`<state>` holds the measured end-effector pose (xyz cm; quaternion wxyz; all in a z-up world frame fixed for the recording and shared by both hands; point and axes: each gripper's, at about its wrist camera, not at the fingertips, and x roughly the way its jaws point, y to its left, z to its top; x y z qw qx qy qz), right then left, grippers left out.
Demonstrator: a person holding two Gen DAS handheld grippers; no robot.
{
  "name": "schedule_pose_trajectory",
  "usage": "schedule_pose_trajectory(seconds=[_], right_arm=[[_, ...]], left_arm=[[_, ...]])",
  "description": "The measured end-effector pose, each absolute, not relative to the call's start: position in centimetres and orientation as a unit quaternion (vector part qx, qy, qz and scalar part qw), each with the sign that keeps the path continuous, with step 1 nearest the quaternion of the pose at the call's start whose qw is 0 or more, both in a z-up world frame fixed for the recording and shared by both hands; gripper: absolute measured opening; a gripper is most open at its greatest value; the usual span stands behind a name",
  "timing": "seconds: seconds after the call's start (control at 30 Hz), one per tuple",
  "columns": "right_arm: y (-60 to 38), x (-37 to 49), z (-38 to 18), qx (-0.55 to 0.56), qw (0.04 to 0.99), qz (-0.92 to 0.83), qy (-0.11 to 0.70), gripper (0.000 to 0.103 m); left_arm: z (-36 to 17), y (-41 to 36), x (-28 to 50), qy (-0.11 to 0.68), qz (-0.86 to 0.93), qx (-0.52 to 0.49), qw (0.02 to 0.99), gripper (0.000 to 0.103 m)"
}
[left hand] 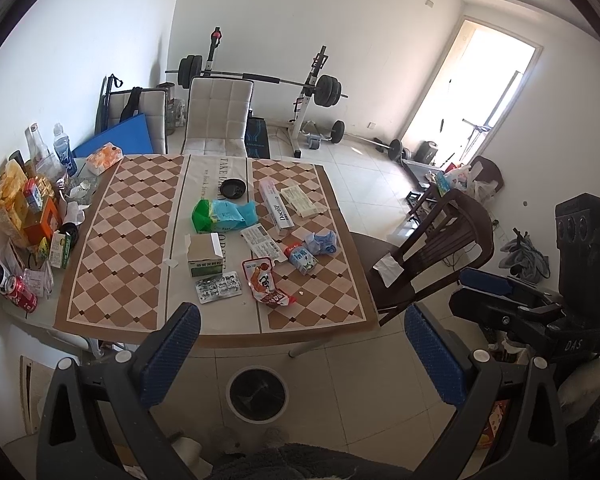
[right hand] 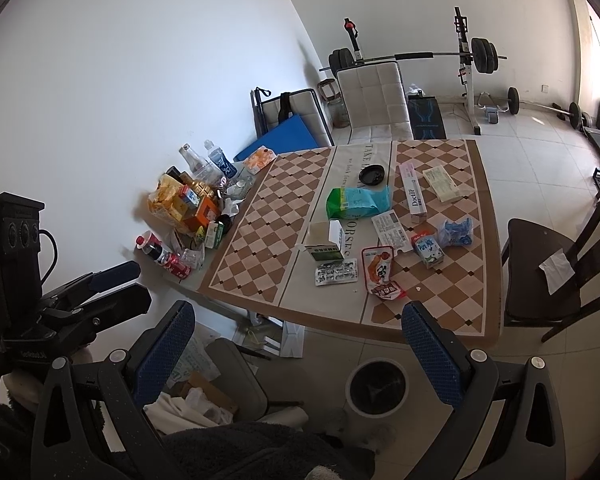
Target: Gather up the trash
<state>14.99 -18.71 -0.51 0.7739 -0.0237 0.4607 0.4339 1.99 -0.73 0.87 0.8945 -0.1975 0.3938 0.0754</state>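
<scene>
Several pieces of trash lie on the checkered tablecloth point(left hand: 112, 216): a green-blue bag point(left hand: 220, 216), a Doctor box point(left hand: 276, 208), an opened small box point(left hand: 204, 258), a blister pack point(left hand: 218, 290), a red pouch point(left hand: 266, 284), a milk carton point(left hand: 302, 258) and a crumpled blue wrapper point(left hand: 322, 240). A round bin point(left hand: 257, 394) stands on the floor at the table's near edge. My left gripper point(left hand: 300, 354) hovers open above the bin, holding nothing. My right gripper point(right hand: 298, 354) is also open and empty, short of the table, with the bin point(right hand: 376, 388) below it to the right.
Bottles, snack bags and cans point(left hand: 24, 220) crowd the table's left edge. A dark wooden chair point(left hand: 420, 252) stands at the right, a white padded chair point(left hand: 220, 116) at the far side. A barbell rack point(left hand: 312, 88) is behind. Papers and a cardboard box point(right hand: 204, 392) lie on the floor.
</scene>
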Motion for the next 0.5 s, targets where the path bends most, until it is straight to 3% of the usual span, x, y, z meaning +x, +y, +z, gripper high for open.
schedule_pose_trajectory(seconds=[0.5], right_arm=[[-18.77,15.11,-0.55,-0.024,0.774,0.434,0.461,0.103]], left_arm=[[1.04,-0.21,1.9,0.392,0.076,-0.197,0.895,0.103]])
